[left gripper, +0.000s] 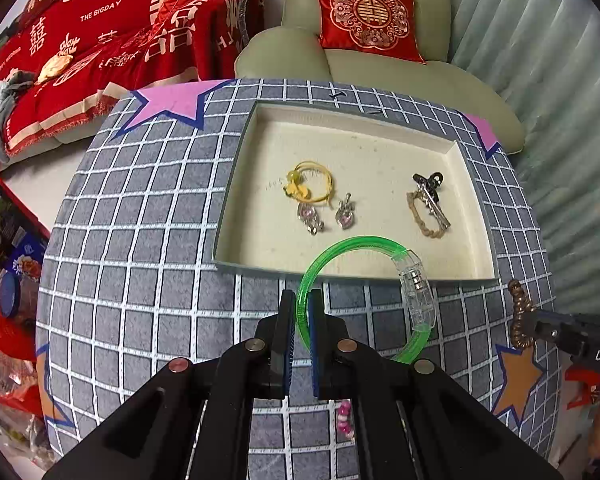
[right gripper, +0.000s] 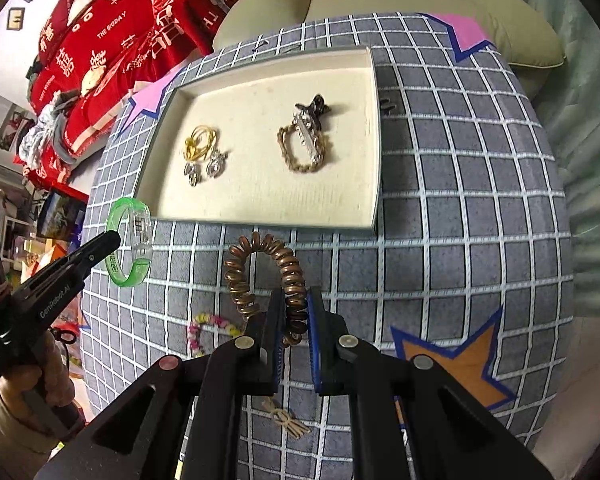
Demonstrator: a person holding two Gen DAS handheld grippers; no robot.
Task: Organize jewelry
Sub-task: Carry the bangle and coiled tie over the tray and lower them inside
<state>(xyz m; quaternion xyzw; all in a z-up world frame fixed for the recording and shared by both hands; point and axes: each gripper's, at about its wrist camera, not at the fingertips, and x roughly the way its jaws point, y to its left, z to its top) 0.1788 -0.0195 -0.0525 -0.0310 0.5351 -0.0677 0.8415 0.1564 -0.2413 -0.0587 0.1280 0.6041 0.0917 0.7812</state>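
My left gripper (left gripper: 302,300) is shut on a green plastic bangle (left gripper: 352,245) with a clear clasp, held just above the near edge of the cream tray (left gripper: 380,144). The bangle also shows in the right wrist view (right gripper: 130,240). My right gripper (right gripper: 296,300) is shut on a brown spiral hair tie (right gripper: 260,272), held above the cloth in front of the tray (right gripper: 260,200). In the tray lie a yellow hair tie (left gripper: 312,184), two silver earrings (left gripper: 328,218), a braided brown bracelet (left gripper: 426,216) and a dark hair clip (left gripper: 430,188).
The round table wears a grey grid cloth (left gripper: 140,240) with star patches. A pink bead bracelet (right gripper: 208,330) and a small tan charm (right gripper: 288,420) lie on the cloth near me. A green armchair (left gripper: 360,52) and a red bedspread (left gripper: 80,40) stand behind.
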